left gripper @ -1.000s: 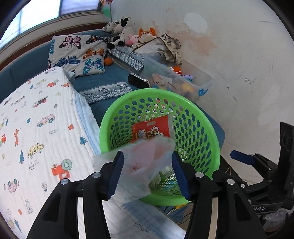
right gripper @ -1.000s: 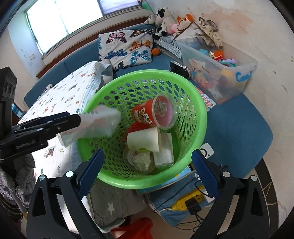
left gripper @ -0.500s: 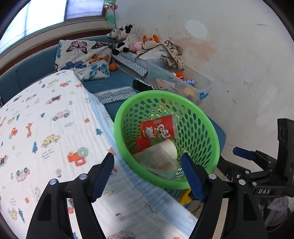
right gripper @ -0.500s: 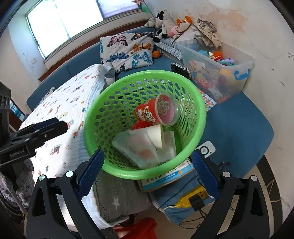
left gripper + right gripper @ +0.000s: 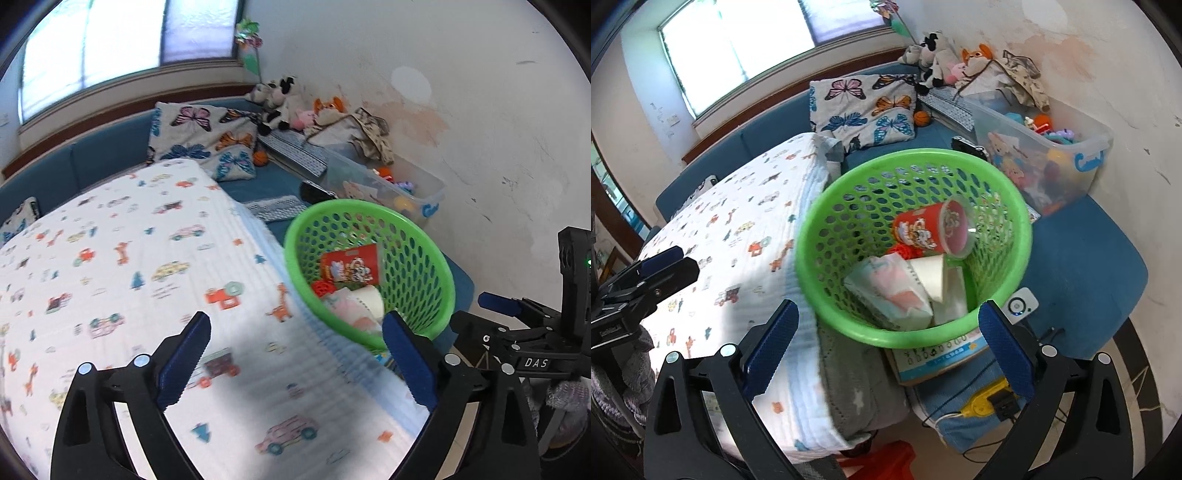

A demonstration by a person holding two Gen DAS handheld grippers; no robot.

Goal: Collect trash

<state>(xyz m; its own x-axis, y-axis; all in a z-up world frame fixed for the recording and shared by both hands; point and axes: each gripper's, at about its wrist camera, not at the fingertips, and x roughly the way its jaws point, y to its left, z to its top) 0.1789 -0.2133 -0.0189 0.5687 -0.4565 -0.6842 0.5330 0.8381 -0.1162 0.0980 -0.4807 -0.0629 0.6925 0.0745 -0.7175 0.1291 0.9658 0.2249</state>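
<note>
The crumpled plastic wrapper [image 5: 892, 291], translucent white with pink patches, lies in the green basket [image 5: 1004, 192] at its 7 o'clock side, touching a white paper cup [image 5: 929, 275] (a red snack tub [image 5: 923, 230] sits above). The left gripper [image 5: 295, 349] is opening, nothing between its fingers; the right gripper [image 5: 886, 341] stands wide apart, empty.

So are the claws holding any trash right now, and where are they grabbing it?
No, nothing is held. The left claw is opening with nothing between its fingers, and the right claw is open and empty. The tissue pack lies in the green basket.
</note>
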